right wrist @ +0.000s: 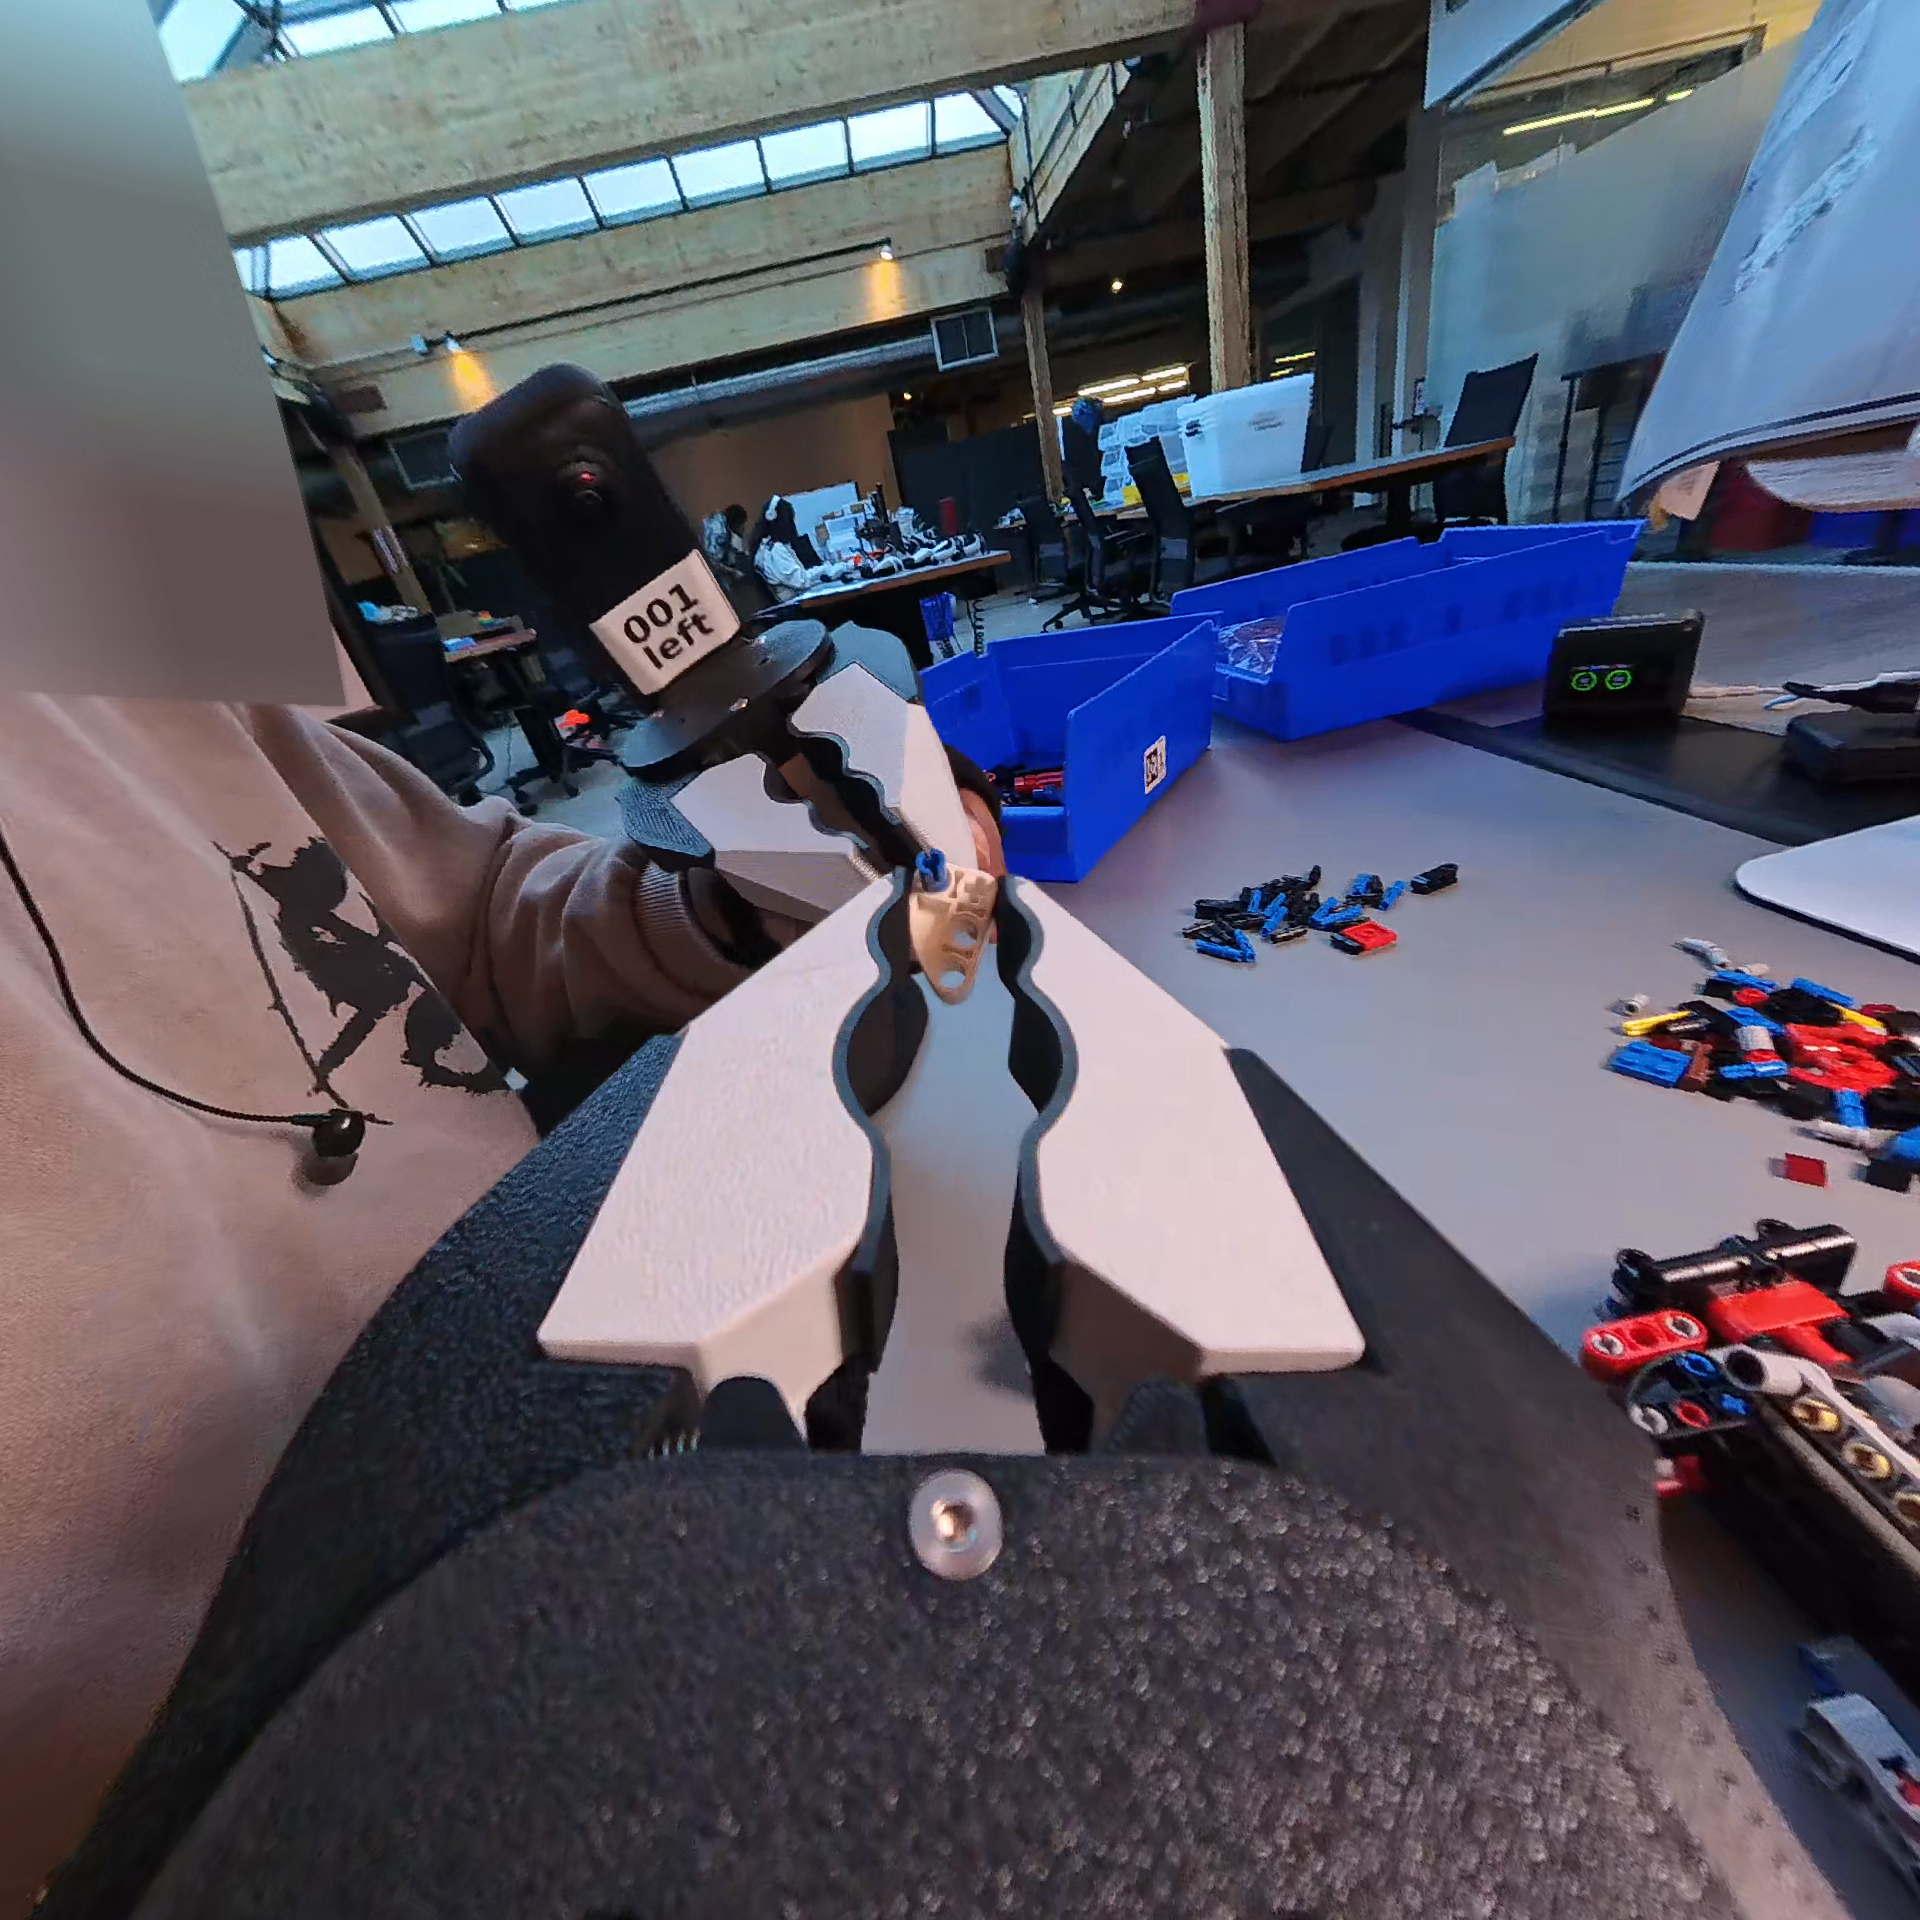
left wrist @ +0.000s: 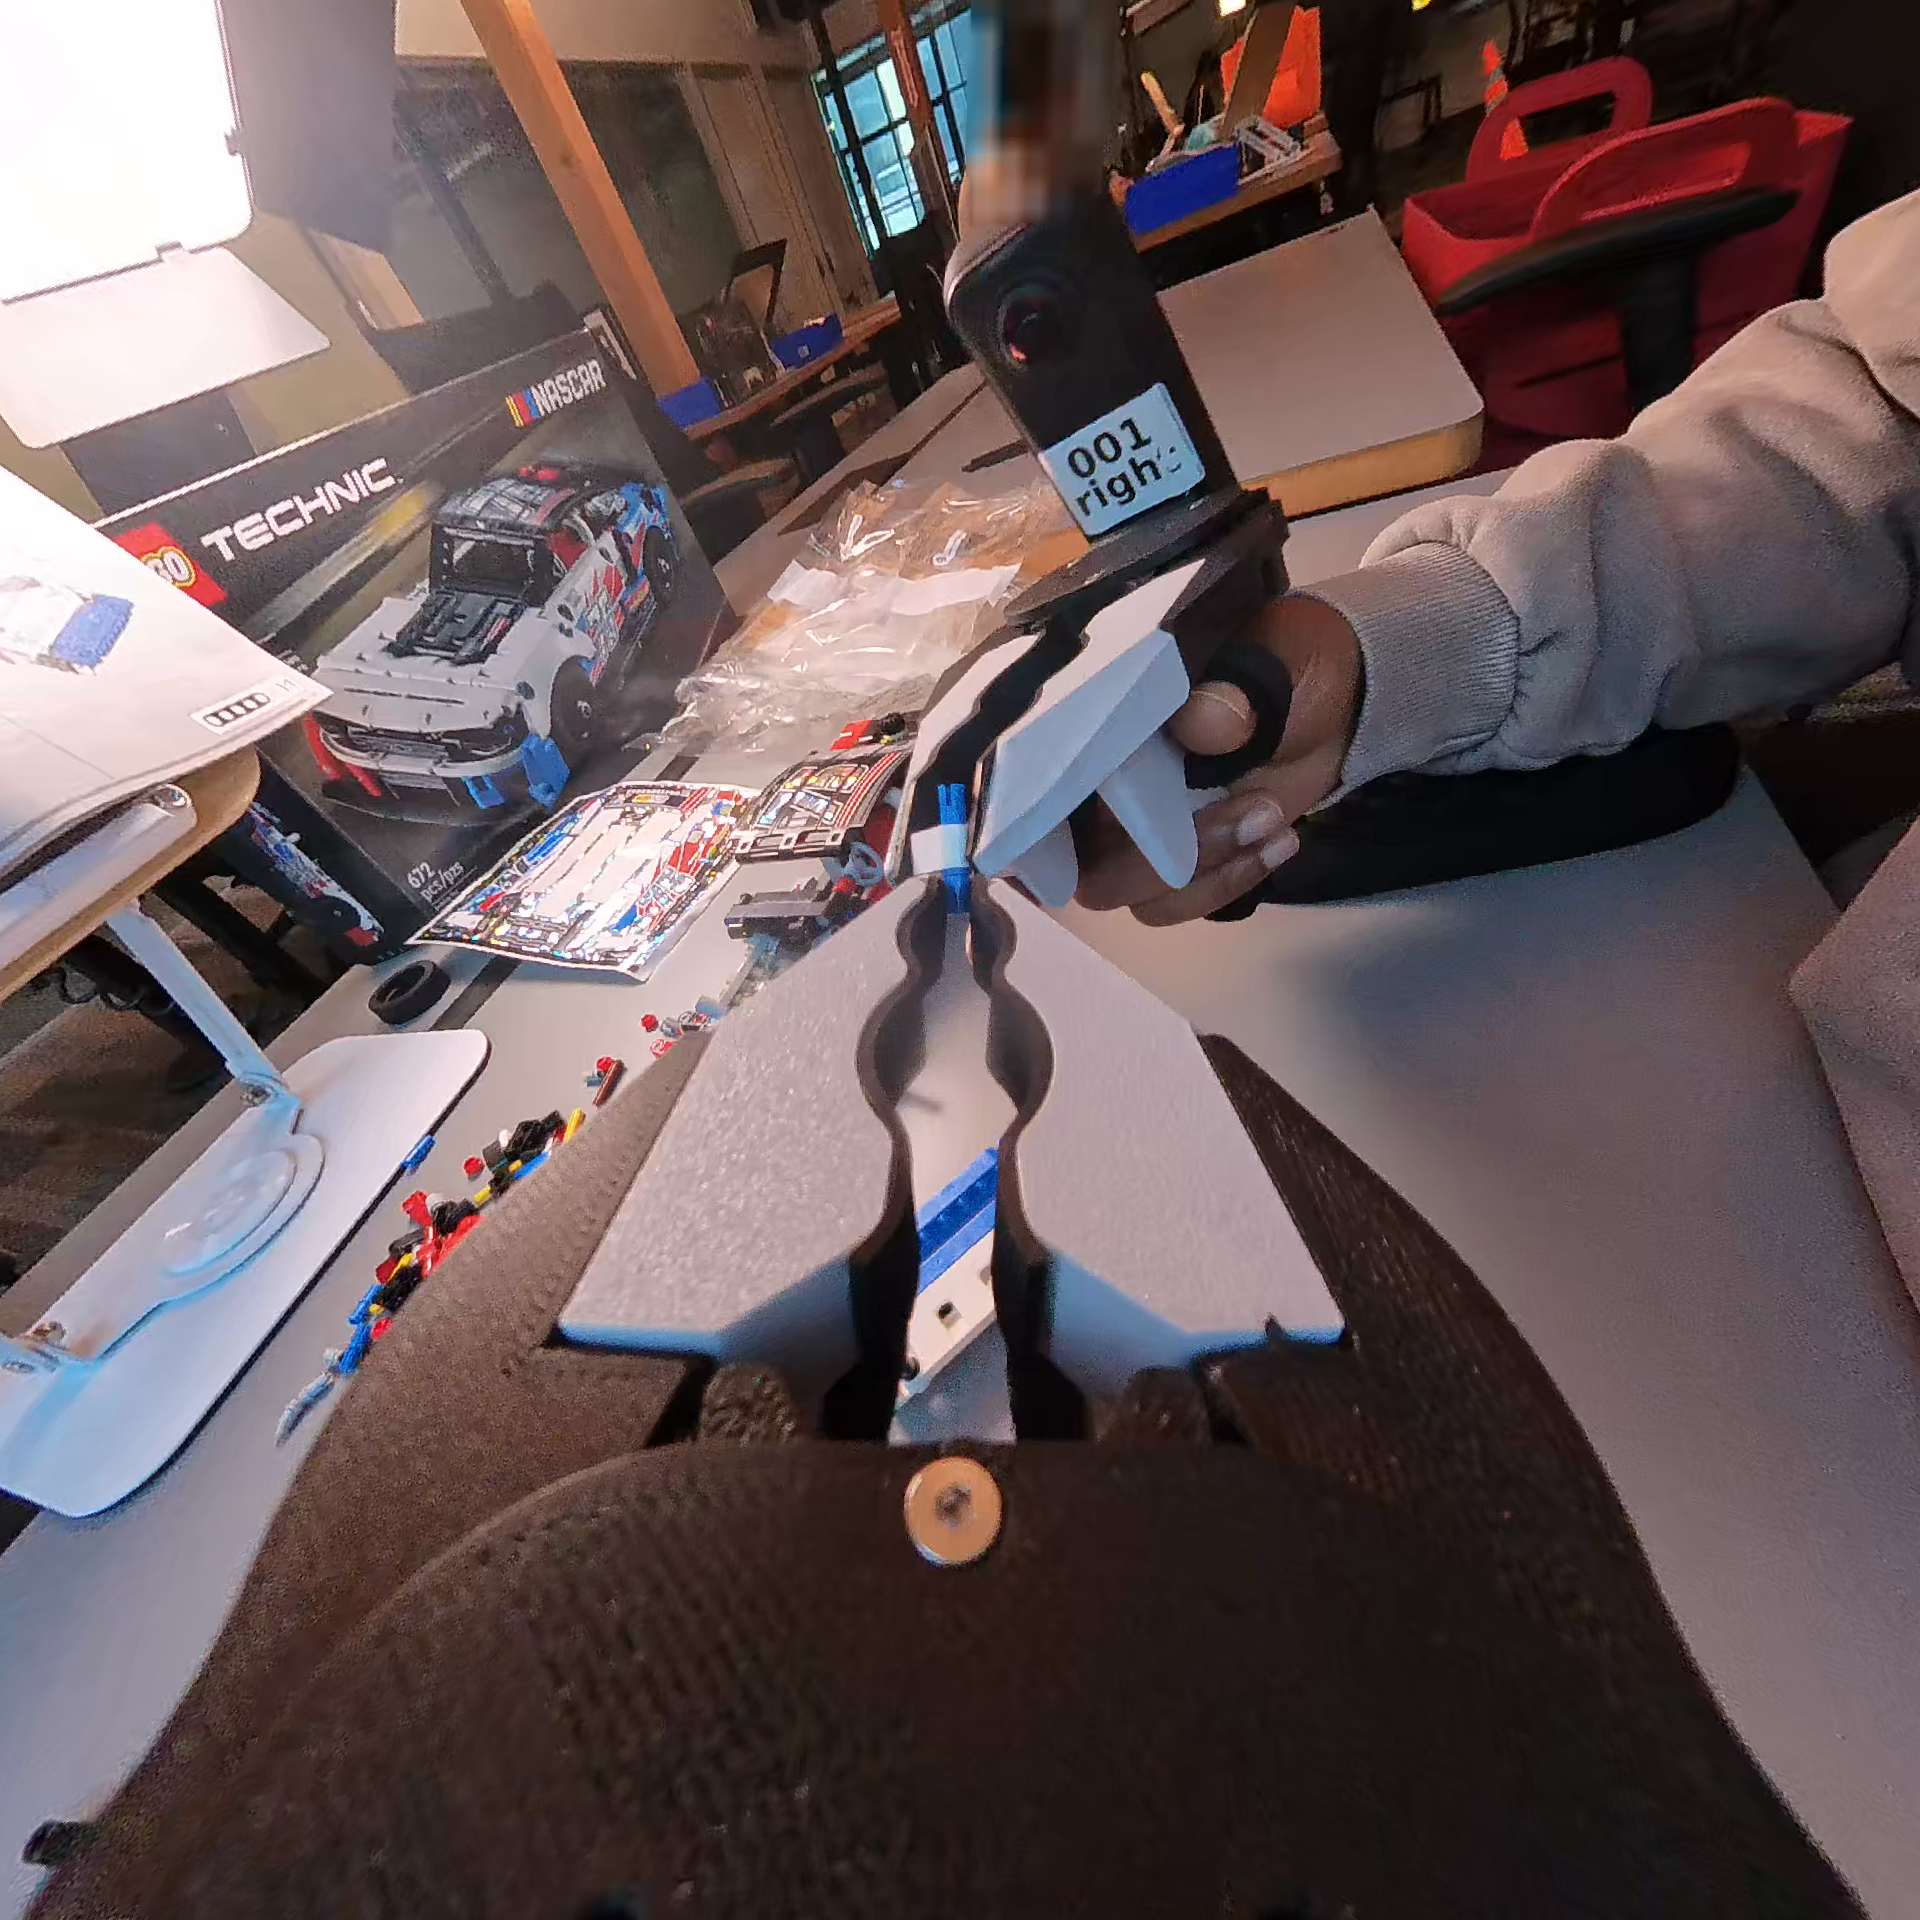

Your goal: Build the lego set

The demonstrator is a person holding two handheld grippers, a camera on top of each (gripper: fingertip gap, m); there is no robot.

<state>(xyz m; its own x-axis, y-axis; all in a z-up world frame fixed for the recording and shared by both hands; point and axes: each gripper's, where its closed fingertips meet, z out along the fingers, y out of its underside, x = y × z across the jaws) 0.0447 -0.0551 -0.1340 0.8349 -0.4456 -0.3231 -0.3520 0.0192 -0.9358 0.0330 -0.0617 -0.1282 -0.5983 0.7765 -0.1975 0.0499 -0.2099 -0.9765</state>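
**Above the grey desk: two grippers meeting at one pin**

Above the desk (right wrist: 1403, 997), my right gripper (right wrist: 951, 935) is closed on a white perforated lego beam (right wrist: 958, 930), held tilted. My left gripper (left wrist: 961, 904) is closed on a blue pin (left wrist: 954, 885), whose tip meets the beam. Each gripper's tips nearly touch the other's. Loose lego pieces (right wrist: 1797, 1060) lie on the desk to the right, near a partly built red-and-black assembly (right wrist: 1766, 1340). Blue bins (right wrist: 1351, 644) stand farther back; the set's box (left wrist: 436, 623) stands beside a sticker sheet (left wrist: 592, 883).
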